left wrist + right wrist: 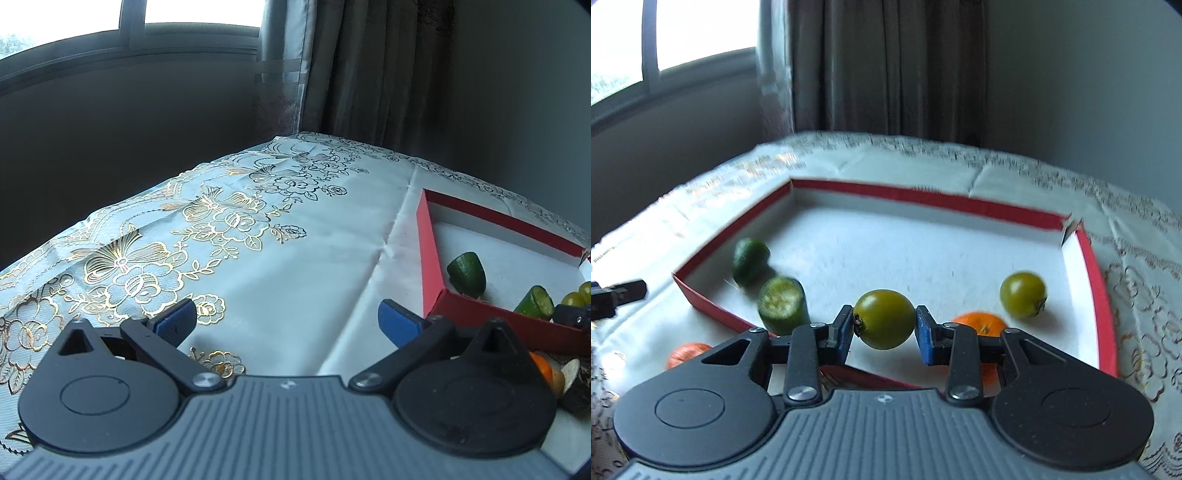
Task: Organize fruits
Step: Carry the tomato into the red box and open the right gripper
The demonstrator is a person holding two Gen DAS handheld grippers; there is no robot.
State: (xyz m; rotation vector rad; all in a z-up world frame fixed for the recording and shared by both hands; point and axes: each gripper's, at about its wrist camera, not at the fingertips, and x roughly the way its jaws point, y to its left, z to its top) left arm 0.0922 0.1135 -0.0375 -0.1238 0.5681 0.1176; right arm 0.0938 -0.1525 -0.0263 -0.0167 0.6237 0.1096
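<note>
My right gripper [884,325] is shut on a green tomato [884,319] and holds it over the near edge of the red-walled box [923,199]. In the box lie two cut cucumber pieces [750,261] [781,304], a second green tomato [1023,294] and an orange [980,323]. My left gripper [284,321] is open and empty above the tablecloth, left of the box [428,254]. The left wrist view shows the cucumber pieces [467,273] [535,302] in it.
The table wears a white cloth with gold flower print [207,218]. Another orange fruit [687,352] lies on the cloth outside the box, at its near left. Curtains [886,66] and a window [184,14] stand behind the table. More fruit pieces [561,373] lie near my left gripper's right side.
</note>
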